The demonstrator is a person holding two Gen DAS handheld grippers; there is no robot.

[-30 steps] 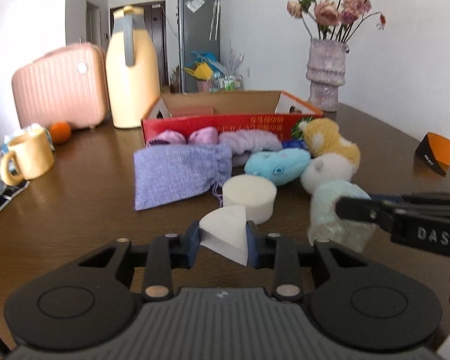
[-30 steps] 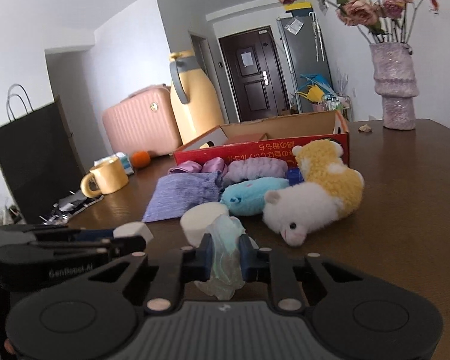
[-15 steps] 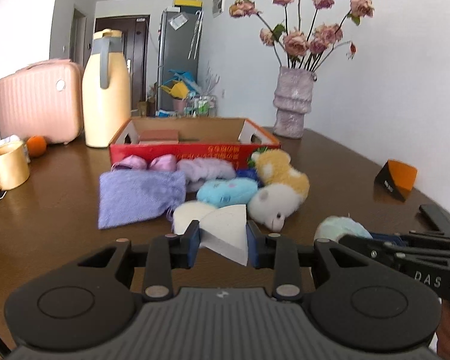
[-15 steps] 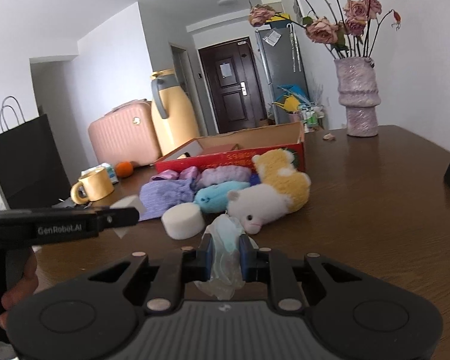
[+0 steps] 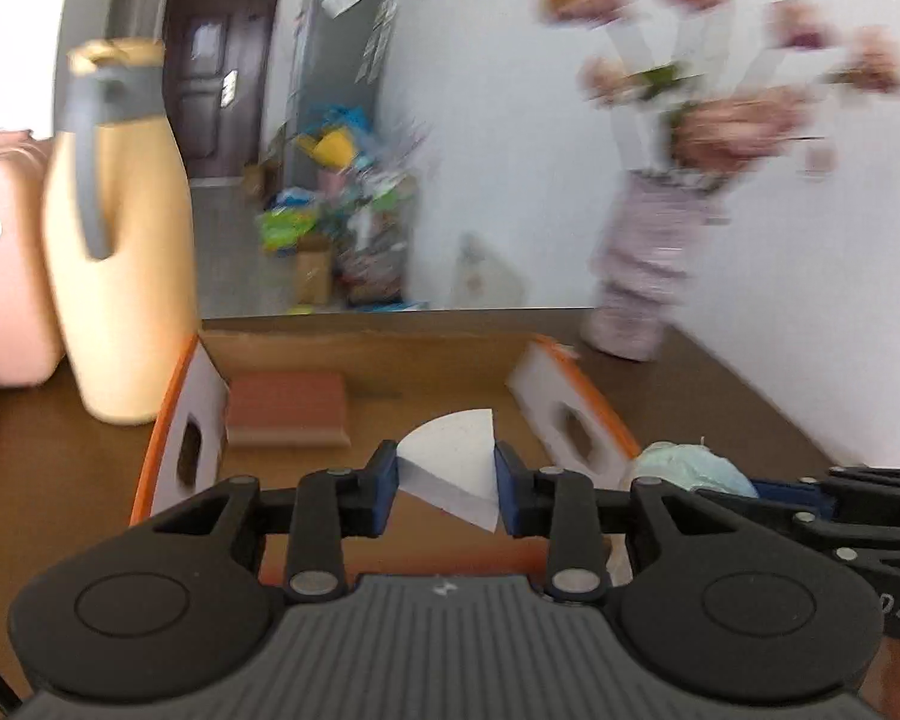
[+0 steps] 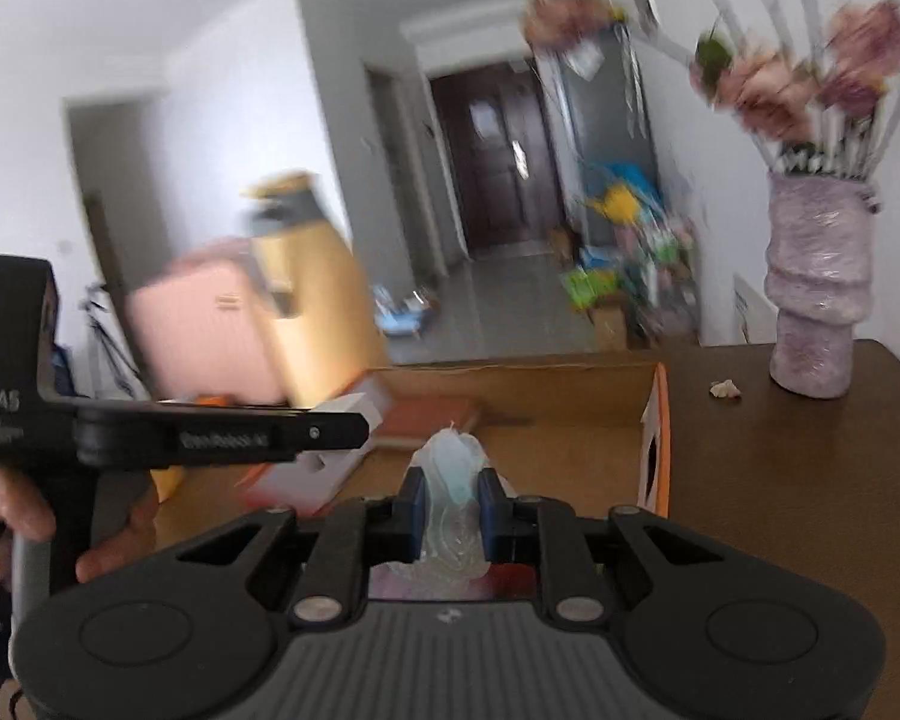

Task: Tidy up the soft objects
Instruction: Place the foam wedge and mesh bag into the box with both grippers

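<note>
Sponge wedge [image 5: 450, 462] clamped in left gripper [image 5: 447, 489], tip down-right; bagged blue item [image 6: 453, 501] upright in right gripper [image 6: 450, 510].

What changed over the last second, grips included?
Both grippers moved forward from the pile of soft items to the cardboard box, now over its open interior. Unchanged: the left gripper stays shut on the white sponge wedge, and the right gripper on the pale blue bagged item. Nothing released.
</note>
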